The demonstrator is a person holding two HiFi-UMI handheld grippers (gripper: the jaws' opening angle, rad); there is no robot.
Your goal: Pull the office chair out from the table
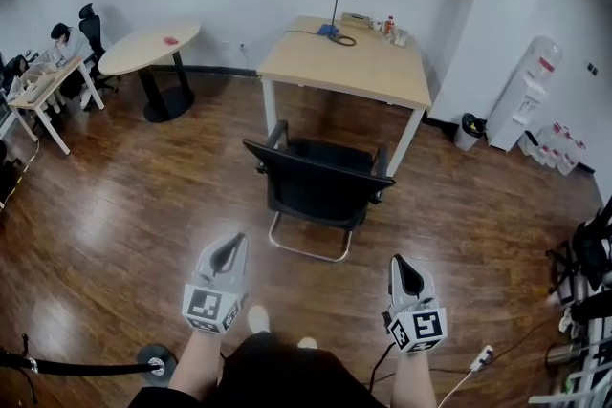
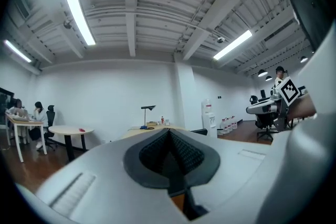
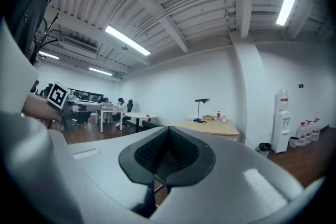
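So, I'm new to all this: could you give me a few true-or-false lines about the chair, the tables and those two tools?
1. The chair faces the table, with its back turned toward the tools. True.
2. The left tool grips the chair's back. False: it is shut on nothing and hangs apart from the chair.
3. A lamp stands on the table. True.
4. The right tool is wide open. False: its jaws are together, with nothing between them.
5. The round table is to the right of the chair. False: it stands off to the left, in the head view.
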